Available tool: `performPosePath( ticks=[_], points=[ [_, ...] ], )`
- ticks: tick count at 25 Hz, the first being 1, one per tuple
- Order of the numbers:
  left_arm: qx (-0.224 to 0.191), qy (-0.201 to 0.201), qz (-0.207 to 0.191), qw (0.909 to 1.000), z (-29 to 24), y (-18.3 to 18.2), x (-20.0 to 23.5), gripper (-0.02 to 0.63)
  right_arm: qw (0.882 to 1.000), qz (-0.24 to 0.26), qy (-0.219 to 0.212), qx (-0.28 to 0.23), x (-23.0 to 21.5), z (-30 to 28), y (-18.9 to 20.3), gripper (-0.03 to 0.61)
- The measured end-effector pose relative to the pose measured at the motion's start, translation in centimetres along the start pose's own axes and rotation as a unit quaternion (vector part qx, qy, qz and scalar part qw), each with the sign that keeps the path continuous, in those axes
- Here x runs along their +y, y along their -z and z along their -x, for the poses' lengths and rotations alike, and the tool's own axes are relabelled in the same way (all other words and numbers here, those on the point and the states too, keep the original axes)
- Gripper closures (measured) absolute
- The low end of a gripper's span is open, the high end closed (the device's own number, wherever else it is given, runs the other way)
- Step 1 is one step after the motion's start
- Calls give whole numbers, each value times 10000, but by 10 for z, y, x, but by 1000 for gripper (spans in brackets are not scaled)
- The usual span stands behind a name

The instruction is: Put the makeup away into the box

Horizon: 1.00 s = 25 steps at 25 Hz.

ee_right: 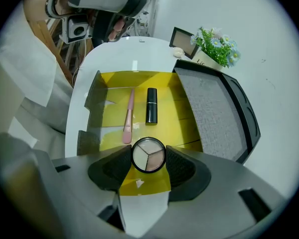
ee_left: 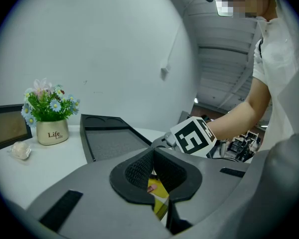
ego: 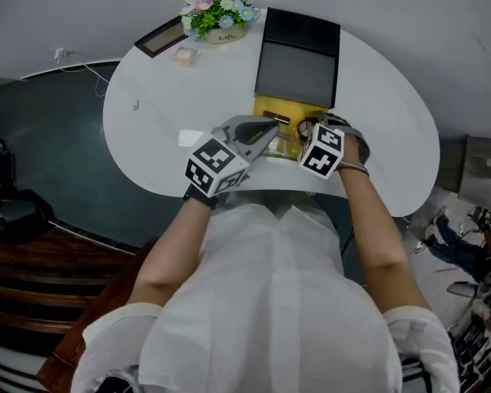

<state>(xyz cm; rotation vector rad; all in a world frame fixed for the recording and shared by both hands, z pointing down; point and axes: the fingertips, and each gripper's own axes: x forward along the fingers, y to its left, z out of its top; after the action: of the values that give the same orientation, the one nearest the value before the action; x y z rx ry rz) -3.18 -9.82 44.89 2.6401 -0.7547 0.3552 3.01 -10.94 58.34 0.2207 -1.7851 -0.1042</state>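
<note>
We are holding the right gripper (ee_right: 148,159) above the yellow cardboard box (ee_right: 139,78), clamping a round black three-shade compact (ee_right: 148,153); left gripper (ee_left: 152,171) level alongside, jaws together.

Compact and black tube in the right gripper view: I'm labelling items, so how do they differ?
The compact is round and flat with three pale shades; the black tube is long, slim and dark. The compact is clamped between the jaws of the right gripper; the black tube lies loose in the yellow box, beside a pink brush. Both are makeup pieces.
</note>
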Motion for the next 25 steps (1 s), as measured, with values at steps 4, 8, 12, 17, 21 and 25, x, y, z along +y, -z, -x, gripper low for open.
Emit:
performPosePath(
  ticks=[4,8,12,17,21,25],
  points=[
    [-11,-34,20,10000,2,0,4,597,10000,-22,-20,18,1,-4,0,365],
    [-8,-41,18,10000,3,0,7,597,9998,-195,-67,-7,1,-6,2,364],
    [-23,-52,-9,10000,5,-3,7,597,9995,-308,-20,-43,0,2,2,364],
    [-74,-97,-47,9999,11,-7,12,597,9958,-810,126,-406,-5,23,-4,364],
    [-162,-216,-71,9996,20,-14,18,597,9825,-1576,432,-893,-17,50,-1,364],
    [-273,-368,-109,9989,33,-23,22,597,9591,-2324,820,-1394,-23,76,11,400]
  ],
)
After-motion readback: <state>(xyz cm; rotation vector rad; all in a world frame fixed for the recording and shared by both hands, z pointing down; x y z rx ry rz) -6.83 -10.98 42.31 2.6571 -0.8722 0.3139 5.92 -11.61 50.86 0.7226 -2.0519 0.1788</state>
